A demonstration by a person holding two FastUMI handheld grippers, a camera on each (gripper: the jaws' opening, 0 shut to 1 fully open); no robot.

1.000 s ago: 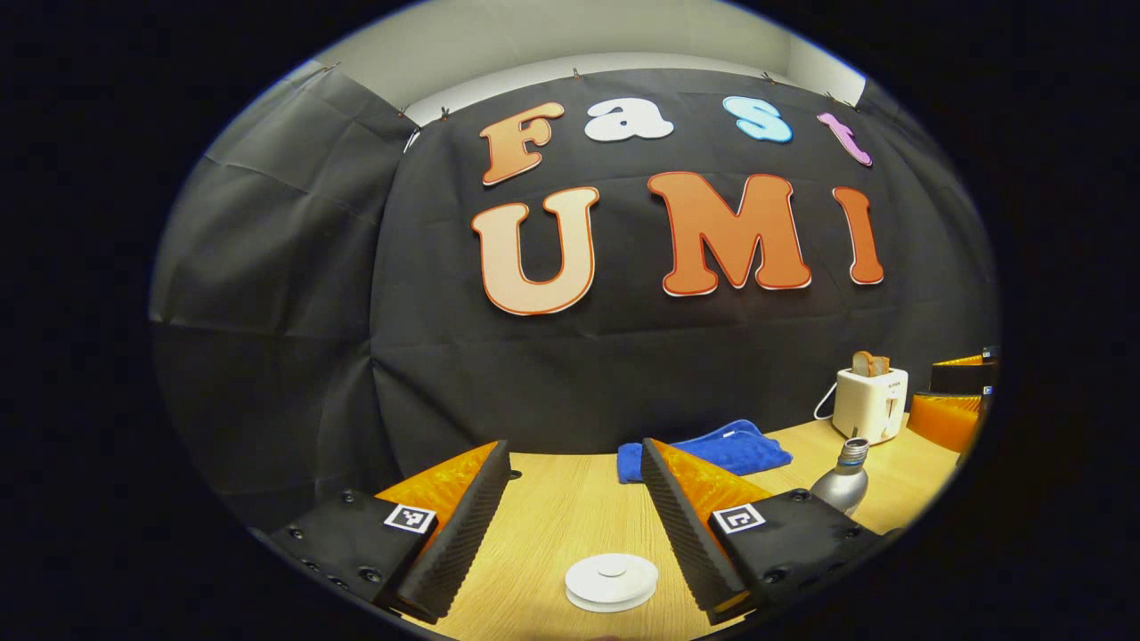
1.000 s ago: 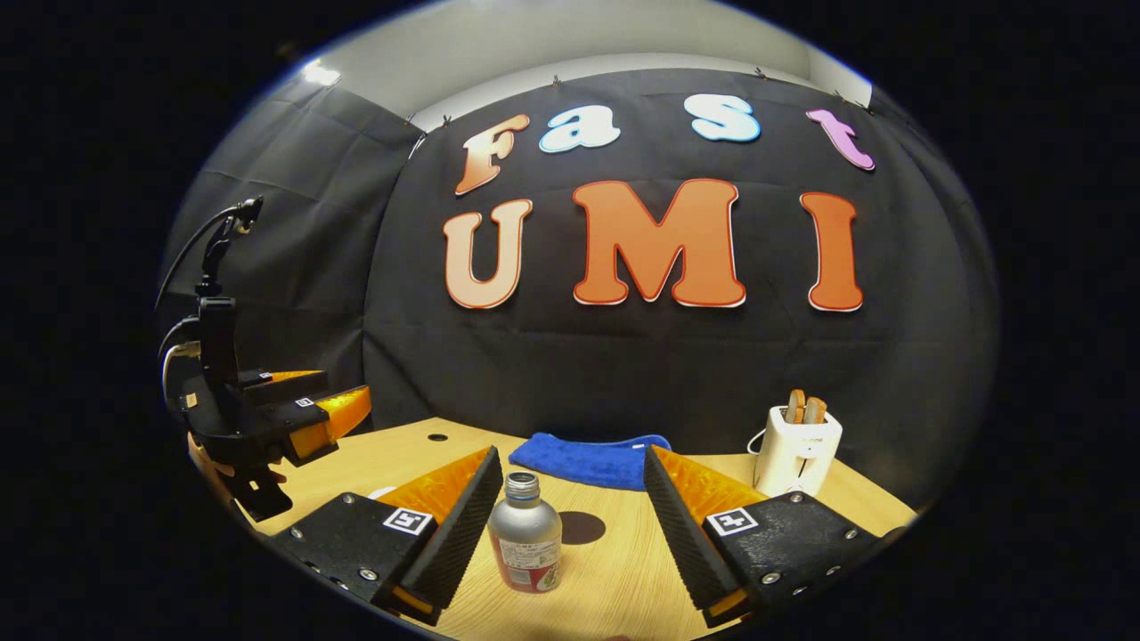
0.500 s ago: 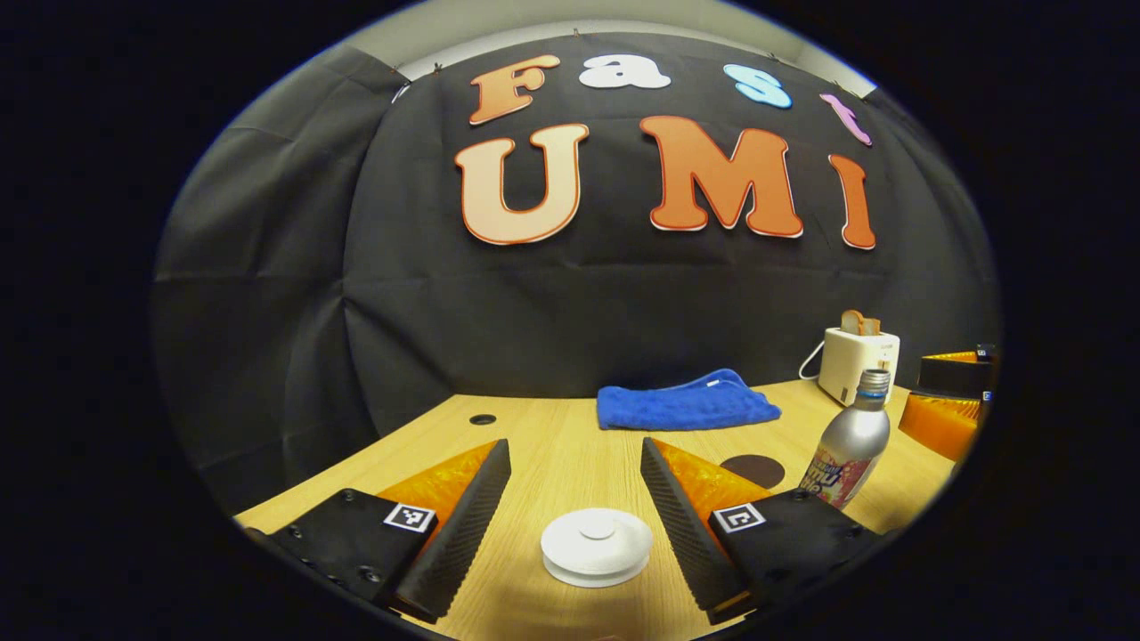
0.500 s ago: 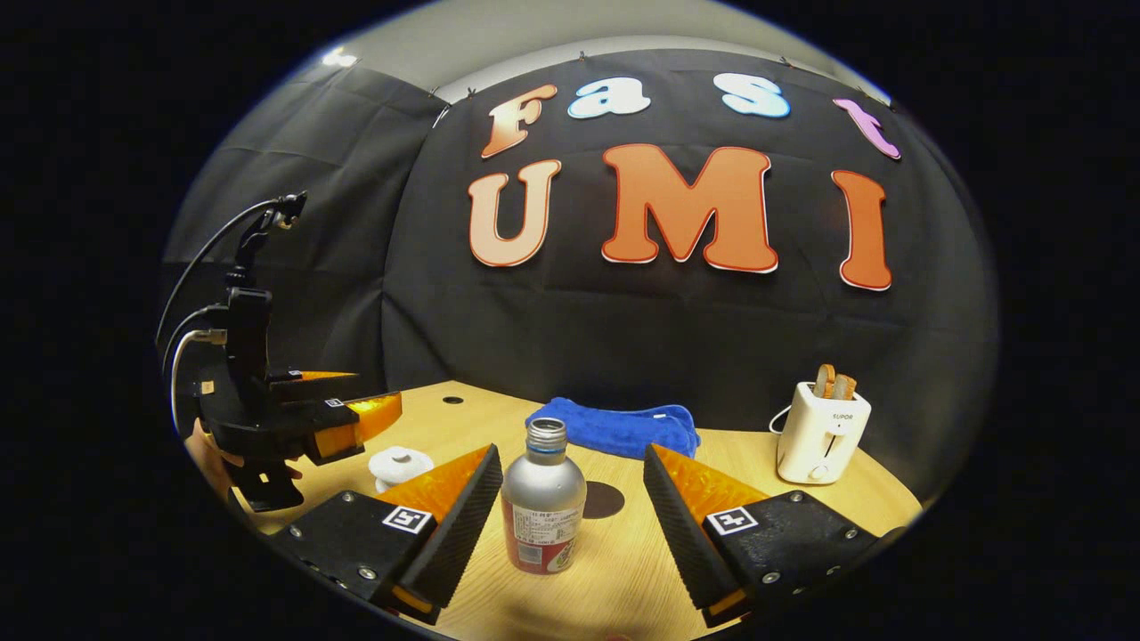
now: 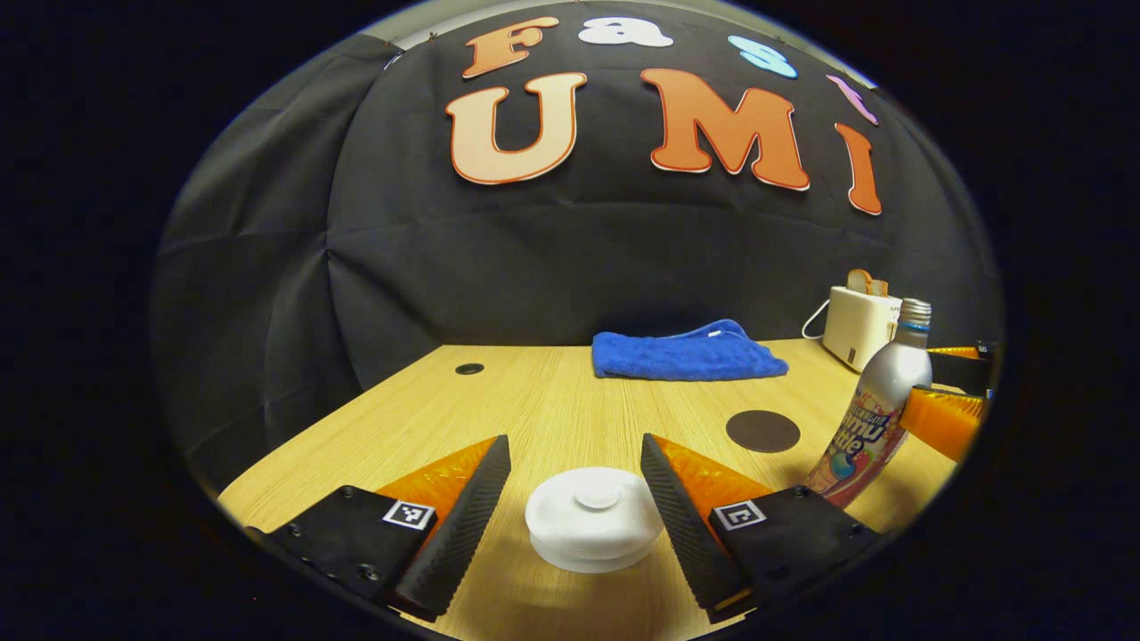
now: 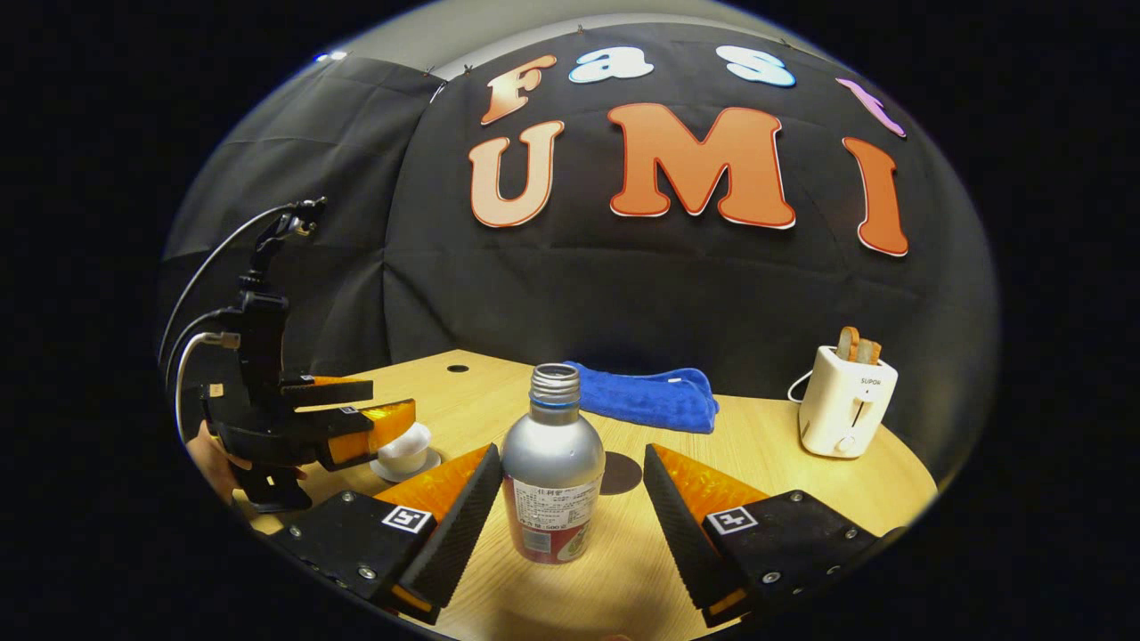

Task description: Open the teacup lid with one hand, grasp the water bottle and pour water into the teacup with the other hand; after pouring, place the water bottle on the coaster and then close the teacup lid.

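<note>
Fingers [image 5: 463,507] flank the teacup lid [image 5: 594,531] with gaps both sides.

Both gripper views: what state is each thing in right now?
Teacup lid: on the cup, between open jaws.
Water bottle: upright, uncapped, between open jaws, not gripped.
Coaster: bare.
Blue cloth: folded on the table.
Toaster: bread sticking up.
Left gripper: open.
Right gripper: open.

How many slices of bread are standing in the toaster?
2: both slices of bread stand side by side in the slots on top of the toaster, at the table's far right corner. Their lower parts are hidden inside.
</note>
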